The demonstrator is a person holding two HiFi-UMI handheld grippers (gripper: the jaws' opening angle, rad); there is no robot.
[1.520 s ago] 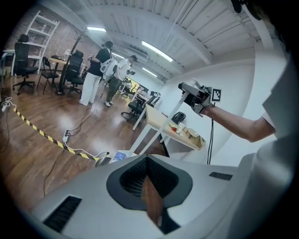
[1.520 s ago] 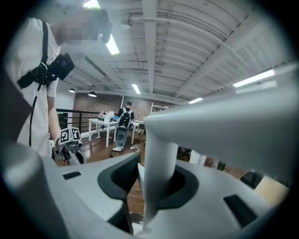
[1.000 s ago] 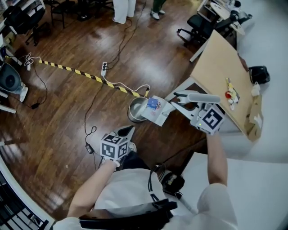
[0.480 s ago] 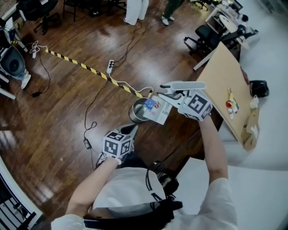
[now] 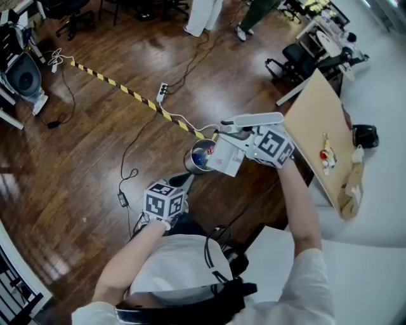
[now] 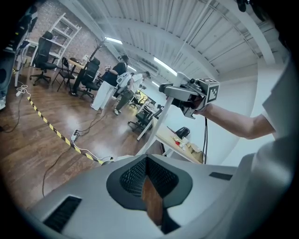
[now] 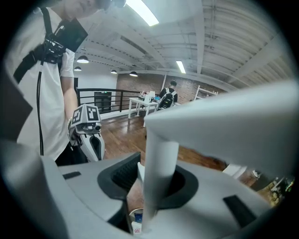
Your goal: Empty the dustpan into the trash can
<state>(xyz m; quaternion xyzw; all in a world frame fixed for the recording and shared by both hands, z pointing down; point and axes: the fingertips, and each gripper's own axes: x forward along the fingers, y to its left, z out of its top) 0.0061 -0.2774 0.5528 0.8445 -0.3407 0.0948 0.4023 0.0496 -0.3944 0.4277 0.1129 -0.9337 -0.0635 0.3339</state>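
A white dustpan [image 5: 223,156] hangs tilted, its mouth over the round metal trash can [image 5: 198,157] on the wooden floor. My right gripper [image 5: 243,136] is shut on the dustpan's long white handle [image 5: 257,119]. In the right gripper view the handle's post [image 7: 158,177] runs between the jaws, and the trash can [image 7: 134,217] shows below with blue and white scraps in it. My left gripper [image 5: 183,185] hovers just short of the can, pointing at it, jaws together with nothing between them. From the left gripper view, the right gripper [image 6: 190,95] shows raised with the handle.
A yellow-and-black striped strip [image 5: 124,90] and a power strip [image 5: 162,92] with cables cross the floor beyond the can. A wooden table [image 5: 320,127] with small items stands at the right. Office chairs [image 5: 288,60] and people's legs [image 5: 204,16] are farther back.
My right gripper has carried the dustpan leftward from beside the table to over the trash can and tipped it further. My left gripper has shifted slightly toward the can.
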